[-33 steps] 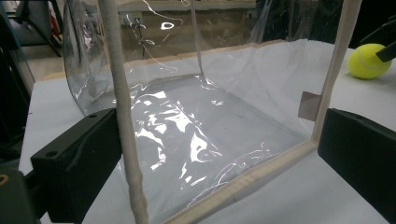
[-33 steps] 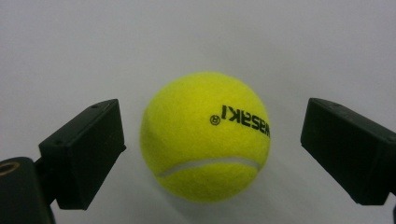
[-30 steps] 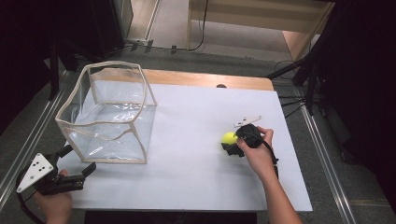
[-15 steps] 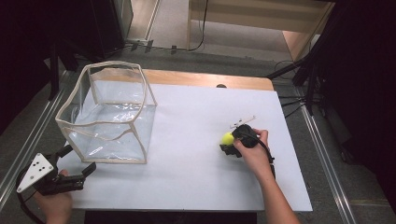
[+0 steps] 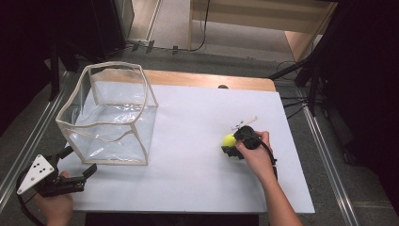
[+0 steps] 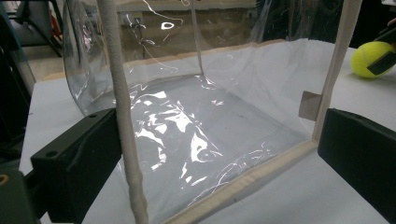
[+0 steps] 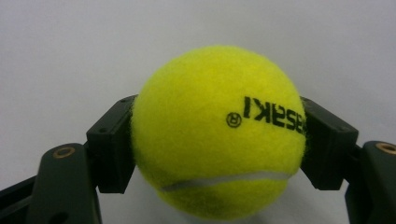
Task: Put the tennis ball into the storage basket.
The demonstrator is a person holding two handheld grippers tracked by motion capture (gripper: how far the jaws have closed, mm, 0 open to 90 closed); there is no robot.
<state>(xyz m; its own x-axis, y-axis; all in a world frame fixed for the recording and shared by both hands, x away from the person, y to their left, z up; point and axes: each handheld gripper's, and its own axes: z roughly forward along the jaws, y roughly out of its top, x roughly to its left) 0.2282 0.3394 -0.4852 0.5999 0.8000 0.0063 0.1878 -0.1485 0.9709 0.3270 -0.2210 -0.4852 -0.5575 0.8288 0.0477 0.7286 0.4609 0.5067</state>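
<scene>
Yellow felt marks the tennis ball point(image 7: 217, 135), which sits between the two black jaws of the right gripper point(image 5: 230, 147); those jaws have just been closing, and in the right gripper view their pads press against the ball's left and right flanks, so the ball is clamped. It lies on the white table point(image 5: 197, 188) towards the right edge, roughly midway between the near and far edges, and it seems to rest on the surface, though the view is too tight to be sure. A black printed word runs upside down across the felt (with a small registered mark beside it). In the high view the person's right hand point(image 5: 256, 153) wraps the gripper body from behind.

At the near left corner, the left gripper point(image 5: 77, 162) is held by the left hand point(image 5: 54, 207), its jaws standing wide apart with nothing gripped. They point at the clear plastic box point(image 5: 110, 117), a soft-walled container with cream fabric edging, which stands by the left edge of the table. In the left gripper view the box's near corner lies between the open jaws without touching them, and the ball shows far off at upper right.
</scene>
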